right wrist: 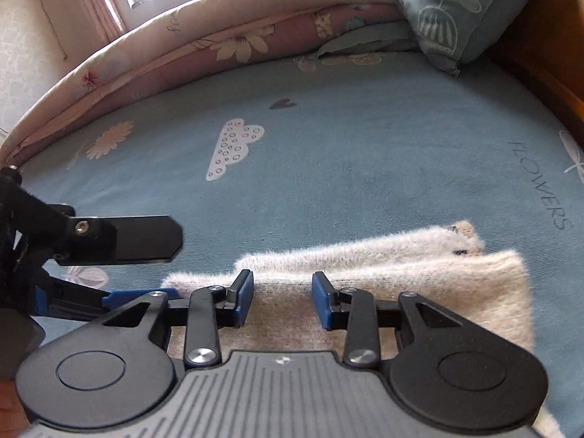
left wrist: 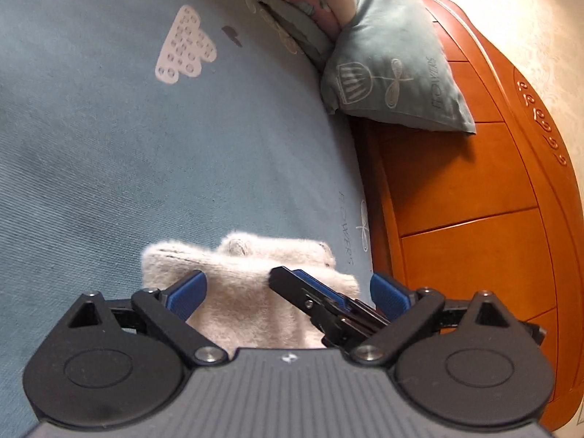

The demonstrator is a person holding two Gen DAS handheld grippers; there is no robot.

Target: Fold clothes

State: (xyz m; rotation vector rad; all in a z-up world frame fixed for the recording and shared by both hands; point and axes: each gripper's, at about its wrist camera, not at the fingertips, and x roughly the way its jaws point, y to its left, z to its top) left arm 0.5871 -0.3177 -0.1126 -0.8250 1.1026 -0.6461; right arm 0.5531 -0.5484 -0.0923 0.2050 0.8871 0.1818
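Blue bedsheet [right wrist: 365, 138] with cloud print lay beneath folded beige sweater [right wrist: 419, 284], pillow [left wrist: 394, 62] beyond. Left gripper [left wrist: 288, 292] gaped wide over sweater, holding nothing. Right gripper [right wrist: 283, 299] part open, empty, above sweater.

Blue sheet [right wrist: 365, 153], 1 pillow [left wrist: 394, 62], quilt [right wrist: 204, 36], wood headboard [left wrist: 474, 200].

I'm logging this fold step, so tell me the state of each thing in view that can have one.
left gripper: open, over the garment, holding nothing.
right gripper: open, over the garment's near edge.
fuzzy cream garment: folded into layers, lying flat on the bed.
blue bedsheet: spread smooth.
pillow: propped against the wooden headboard.
quilt: folded, along the far side.
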